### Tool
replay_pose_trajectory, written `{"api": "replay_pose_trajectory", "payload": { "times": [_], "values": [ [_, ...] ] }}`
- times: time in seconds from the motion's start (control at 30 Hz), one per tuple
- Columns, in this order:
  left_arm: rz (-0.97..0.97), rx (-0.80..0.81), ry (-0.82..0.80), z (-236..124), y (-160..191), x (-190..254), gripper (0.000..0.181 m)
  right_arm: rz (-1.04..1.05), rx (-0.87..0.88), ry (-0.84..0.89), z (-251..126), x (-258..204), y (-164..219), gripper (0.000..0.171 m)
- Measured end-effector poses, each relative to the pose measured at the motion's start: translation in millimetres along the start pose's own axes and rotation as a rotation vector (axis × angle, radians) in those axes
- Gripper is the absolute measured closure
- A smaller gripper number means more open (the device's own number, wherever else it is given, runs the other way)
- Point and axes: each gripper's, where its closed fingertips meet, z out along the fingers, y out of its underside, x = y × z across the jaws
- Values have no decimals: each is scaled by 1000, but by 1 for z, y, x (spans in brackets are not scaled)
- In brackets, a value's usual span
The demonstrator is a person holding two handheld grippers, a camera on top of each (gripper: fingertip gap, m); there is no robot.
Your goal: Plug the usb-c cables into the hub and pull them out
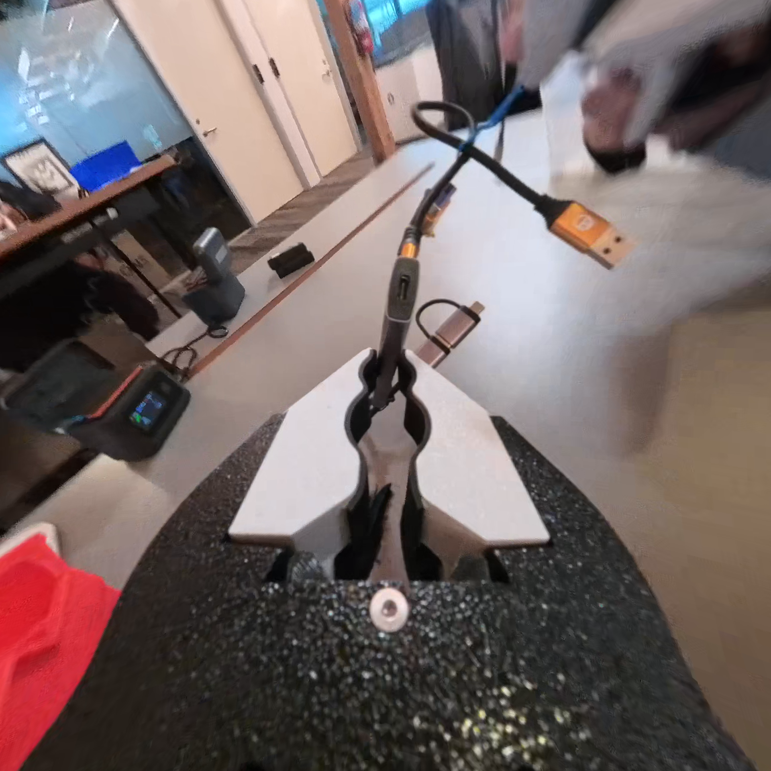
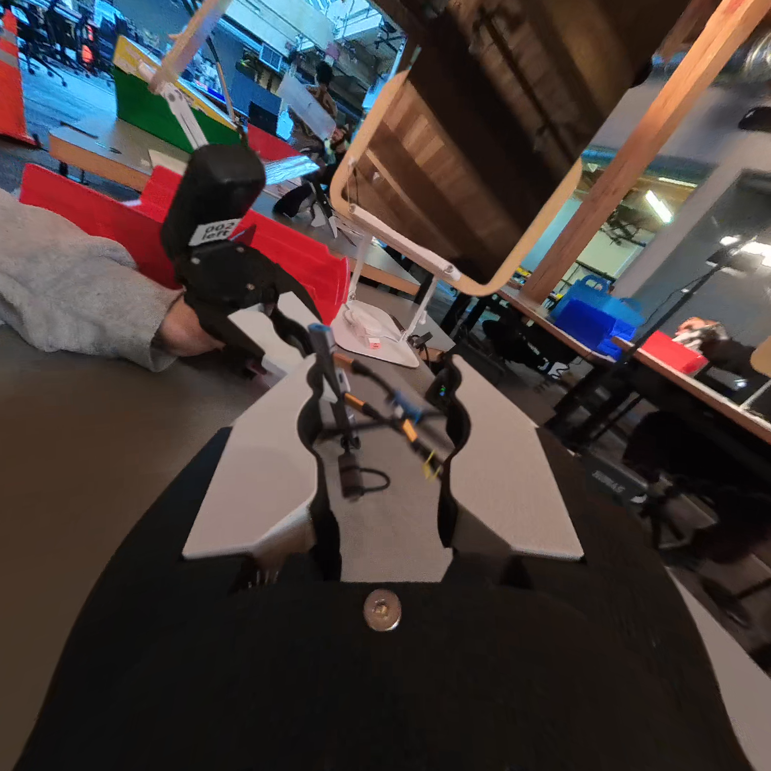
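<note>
My left gripper [image 1: 388, 363] is shut on a slim grey hub [image 1: 398, 300], held edge-on and upright above the grey table [image 1: 521, 396]. An empty port shows on the hub's edge. A black cable with an orange collar [image 1: 406, 249] is plugged into the hub's far end. The cable loops up, bound by a blue tie, and its orange plug [image 1: 584, 233] hangs free to the right. A grey adapter plug [image 1: 448, 333] dangles beside the hub. My right gripper [image 2: 381, 375] is open and empty. The hub [image 2: 323, 350], the cables and the adapter [image 2: 349, 475] show between its fingers.
A black device with a small screen [image 1: 142, 413], a grey device [image 1: 212, 271] and a black box [image 1: 290, 260] sit at the table's left. A red bin [image 2: 283, 250] and a white lamp base [image 2: 375, 329] stand behind the left gripper [image 2: 233, 267]. A blurred hand [image 1: 613, 108] shows upper right. The left gripper's tips are roughly 12 cm from the right gripper's. It is some 30 cm from my left tips to the grey device [image 1: 212, 271].
</note>
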Motion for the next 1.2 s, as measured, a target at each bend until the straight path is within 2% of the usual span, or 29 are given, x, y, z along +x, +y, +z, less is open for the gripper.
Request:
{"api": "replay_pose_trajectory", "payload": {
  "times": [0.03, 0.1, 0.17, 0.23, 0.3, 0.37, 0.43, 0.6, 0.67, 0.8, 0.9, 1.03, 1.2],
  "values": [
    [-90, 32, 4, -3, -5, -4, 174, -22, 14, 17, -1, -2, -5, 109],
    [-236, 93, 20, -8, -13, -9, 175, -63, 72, 86, -3, 0, -17, 113],
    [-301, 137, 56, -12, -19, -7, 175, -40, 118, 127, -7, 4, -21, 129],
    [-321, 182, 101, -15, -29, 0, 175, 73, 107, 132, -8, 12, -9, 139],
    [-325, 230, 131, -17, -37, 5, 175, 230, 65, 53, -6, 11, 10, 155],
    [-315, 250, 152, -18, -40, 10, 175, 401, -14, -167, -4, -13, 25, 168],
    [-302, 251, 175, -18, -39, 14, 175, 555, -103, -379, -3, -41, 36, 164],
    [-298, 236, 232, -17, -38, 22, 175, 420, -185, -237, 11, -35, 60, 146],
    [-290, 230, 261, -17, -37, 27, 175, 469, -182, -230, 11, -33, 60, 149],
    [-333, 268, 378, -23, -47, 44, 175, 666, -126, -340, 11, -41, 50, 148],
    [-343, 278, 385, -24, -47, 43, 175, 675, -80, -327, 12, -37, 48, 155],
    [-347, 282, 423, -26, -48, 47, 175, 708, -78, -327, 16, -39, 50, 143],
    [-351, 288, 424, -27, -47, 46, 175, 741, 18, -355, 17, -39, 40, 162]
  ]
}}
